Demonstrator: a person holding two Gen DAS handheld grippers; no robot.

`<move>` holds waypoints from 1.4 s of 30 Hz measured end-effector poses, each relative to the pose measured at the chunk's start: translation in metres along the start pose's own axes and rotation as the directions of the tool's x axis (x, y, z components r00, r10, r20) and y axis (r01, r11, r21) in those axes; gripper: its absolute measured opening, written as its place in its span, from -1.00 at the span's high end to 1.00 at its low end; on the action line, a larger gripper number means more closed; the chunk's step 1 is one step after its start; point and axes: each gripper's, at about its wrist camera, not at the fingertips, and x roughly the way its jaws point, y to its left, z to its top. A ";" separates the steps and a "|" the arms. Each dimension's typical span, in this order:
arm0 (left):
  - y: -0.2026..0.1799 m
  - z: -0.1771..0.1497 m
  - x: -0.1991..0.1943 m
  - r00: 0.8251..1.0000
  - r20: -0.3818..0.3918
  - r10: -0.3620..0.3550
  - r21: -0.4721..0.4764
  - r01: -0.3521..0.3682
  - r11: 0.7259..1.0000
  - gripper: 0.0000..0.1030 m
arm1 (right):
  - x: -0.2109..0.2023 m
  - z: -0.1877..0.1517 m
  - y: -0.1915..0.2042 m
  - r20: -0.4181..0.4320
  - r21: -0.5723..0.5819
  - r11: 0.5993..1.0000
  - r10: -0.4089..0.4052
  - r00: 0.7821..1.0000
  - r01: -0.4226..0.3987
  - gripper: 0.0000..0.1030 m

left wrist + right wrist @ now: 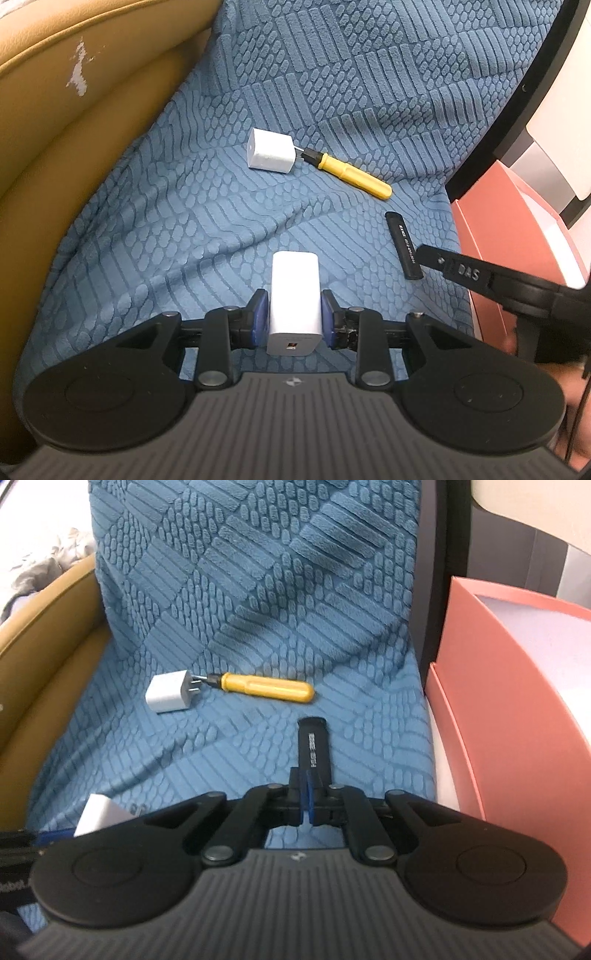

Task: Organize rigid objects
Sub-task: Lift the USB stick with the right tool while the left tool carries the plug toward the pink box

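Rigid objects: four items lie or are held over a blue textured cover [221, 206] draped on a tan leather seat [74, 122]; listed below from left to right.
Small white plug adapter [270, 150]: lies on its side on the cover, toward the rear, prongs pointing right; also seen in the right wrist view [169, 695].
Yellow-handled screwdriver [351, 175]: lies just right of the adapter, its dark tip end at the adapter's prongs; whether they touch cannot be told. Handle runs rightward [269, 688].
Large white charger block [294, 301]: held upright between the blue pads of the left gripper, its near face bearing a small printed mark; a corner of it shows at lower left in the right wrist view [96, 814].
Left gripper [294, 314]: jaws clenched on the two sides of the large white charger block, above the front part of the cover.
Black stick-shaped object [403, 245]: lies on the cover near its right edge, pale lettering along its length; its near end sits under the right gripper's fingertips [314, 744].
Right gripper [309, 797]: jaws drawn together with the blue pads meeting, nothing visibly pinched between them; its finger also shows at right in the left wrist view [428, 256].
Pink box [491, 709]: stands open-topped just beside the cover's right edge, pale interior showing.
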 end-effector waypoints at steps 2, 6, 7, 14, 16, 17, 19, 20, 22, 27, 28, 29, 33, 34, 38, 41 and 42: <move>0.001 0.001 0.000 1.000 -0.005 -0.003 -0.004 0.003 1.000 0.26 | 0.008 0.003 -0.001 -0.007 -0.006 1.000 -0.006 1.000 0.006 0.84; 0.001 0.001 0.001 1.000 -0.009 -0.004 -0.003 0.004 1.000 0.13 | 0.023 0.004 0.001 -0.009 -0.028 0.999 -0.045 0.999 0.045 0.84; 0.001 0.001 0.002 1.000 -0.010 -0.005 -0.003 0.005 1.000 0.12 | 0.025 0.005 0.001 -0.005 -0.033 0.998 -0.051 0.999 0.051 0.83; 0.001 0.002 0.005 1.000 -0.018 -0.019 -0.006 0.019 1.000 0.11 | 0.034 0.007 -0.001 -0.005 -0.038 0.998 -0.054 0.999 0.054 0.15; 0.001 0.003 0.005 1.000 -0.016 -0.020 -0.004 0.020 1.000 0.11 | 0.038 0.006 -0.002 -0.012 -0.045 0.997 -0.060 0.998 0.060 0.17; 0.001 0.003 0.006 1.000 -0.016 -0.019 -0.003 0.019 1.000 0.11 | 0.041 0.006 -0.002 -0.019 -0.048 0.997 -0.060 0.998 0.059 0.18; 0.000 0.004 0.007 1.000 -0.017 -0.021 0.008 0.021 1.000 0.11 | 0.042 0.006 -0.001 -0.010 -0.059 0.997 -0.056 0.998 0.055 0.30; -0.002 0.004 0.008 1.000 -0.018 -0.020 0.018 0.020 1.000 0.11 | 0.042 0.007 0.000 -0.012 -0.064 0.997 -0.053 0.999 0.052 0.47; -0.004 0.003 0.011 1.000 -0.020 -0.014 0.031 0.014 0.999 0.12 | 0.041 0.008 0.002 -0.022 -0.076 0.996 -0.054 0.998 0.052 0.48; -0.009 0.000 0.016 1.000 -0.022 0.006 0.057 -0.005 0.998 0.12 | 0.033 0.009 -0.005 -0.024 -0.032 0.998 -0.051 0.998 0.050 0.49; -0.009 0.000 0.016 1.000 -0.016 0.007 0.054 -0.006 0.999 0.14 | 0.031 0.009 -0.006 -0.025 -0.024 0.999 -0.041 0.999 0.040 0.49; -0.008 -0.001 0.017 1.000 -0.011 0.006 0.049 -0.006 0.999 0.16 | 0.027 0.009 -0.006 -0.025 -0.019 0.999 -0.034 0.999 0.034 0.49; -0.007 -0.002 0.015 1.000 -0.005 0.013 0.042 -0.013 0.999 0.22 | 0.012 0.005 -0.007 -0.024 -0.008 1.000 -0.025 0.999 0.025 0.49; -0.007 -0.002 0.014 1.000 -0.005 0.005 0.038 -0.005 0.999 0.26 | 0.007 0.004 -0.005 -0.024 -0.012 1.000 -0.025 0.999 0.025 0.49; -0.004 0.001 0.006 1.000 0.005 -0.012 0.021 0.011 1.000 0.32 | -0.013 0.000 -0.002 -0.030 0.007 1.000 -0.007 1.000 0.007 0.49; -0.006 -0.002 -0.003 1.000 0.019 -0.021 0.019 0.021 1.000 0.33 | -0.018 -0.003 0.000 -0.047 -0.009 1.000 -0.010 0.999 0.010 0.49; -0.007 -0.003 -0.006 1.000 0.021 -0.023 0.019 0.023 1.000 0.33 | -0.021 -0.005 0.000 -0.049 -0.008 1.000 -0.009 0.999 0.009 0.49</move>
